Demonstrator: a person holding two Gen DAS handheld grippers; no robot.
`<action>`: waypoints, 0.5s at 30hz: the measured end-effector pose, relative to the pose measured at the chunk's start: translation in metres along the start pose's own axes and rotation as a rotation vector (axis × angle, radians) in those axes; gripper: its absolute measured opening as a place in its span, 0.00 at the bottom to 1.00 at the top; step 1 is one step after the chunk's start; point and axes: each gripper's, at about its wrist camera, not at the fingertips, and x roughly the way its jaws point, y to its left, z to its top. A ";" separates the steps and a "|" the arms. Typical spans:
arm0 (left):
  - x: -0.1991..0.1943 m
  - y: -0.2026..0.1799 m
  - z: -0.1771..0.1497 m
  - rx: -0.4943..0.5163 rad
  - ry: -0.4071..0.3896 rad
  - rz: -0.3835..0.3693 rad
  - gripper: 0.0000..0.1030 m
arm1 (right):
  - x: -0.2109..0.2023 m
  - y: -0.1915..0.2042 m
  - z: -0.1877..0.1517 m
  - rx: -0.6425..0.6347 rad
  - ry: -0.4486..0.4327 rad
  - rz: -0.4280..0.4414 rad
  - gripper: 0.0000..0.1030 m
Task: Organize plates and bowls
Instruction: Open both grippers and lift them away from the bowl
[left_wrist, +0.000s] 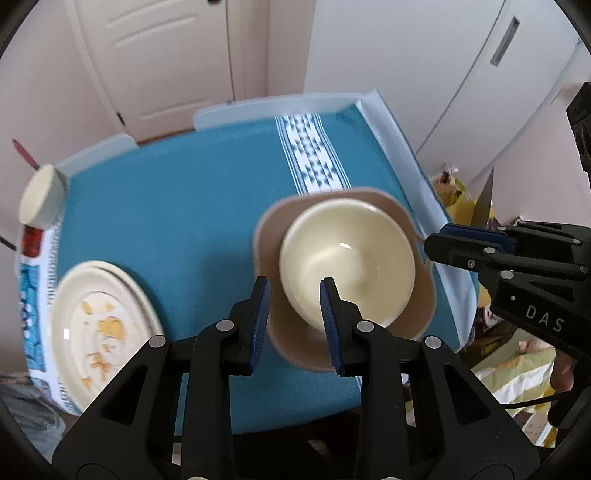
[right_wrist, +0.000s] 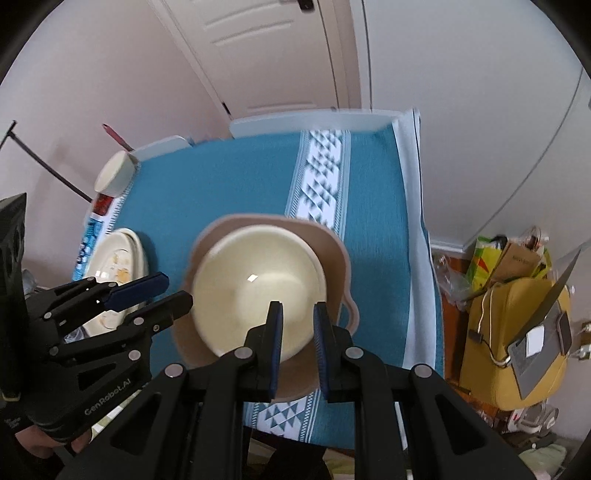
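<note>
A cream bowl (left_wrist: 347, 254) (right_wrist: 258, 288) sits inside a beige wavy-rimmed plate (left_wrist: 269, 229) (right_wrist: 332, 251) on the blue tablecloth. My left gripper (left_wrist: 295, 295) straddles the near rim of the bowl, one finger inside, one outside, with a gap still showing. My right gripper (right_wrist: 298, 314) straddles the bowl's near rim on its side the same way. Each gripper also shows in the other view: the right (left_wrist: 461, 240), the left (right_wrist: 155, 291). Stacked cream plates (left_wrist: 103, 328) (right_wrist: 118, 258) with orange food stains lie at the left.
A small cream cup (left_wrist: 42, 195) (right_wrist: 114, 173) stands at the table's far left corner on a printed paper (left_wrist: 33, 295). The table's right edge (left_wrist: 402, 155) is close to the bowl. A yellow chair with a laptop (right_wrist: 517, 332) stands right of the table.
</note>
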 end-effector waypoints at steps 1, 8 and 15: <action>-0.006 0.001 0.000 -0.002 -0.014 0.005 0.25 | -0.008 0.004 0.003 -0.011 -0.017 0.005 0.15; -0.080 0.033 0.002 -0.052 -0.242 0.092 1.00 | -0.036 0.032 0.022 -0.053 -0.117 0.067 0.43; -0.121 0.106 -0.005 -0.216 -0.276 0.181 1.00 | -0.048 0.079 0.064 -0.160 -0.226 0.171 0.86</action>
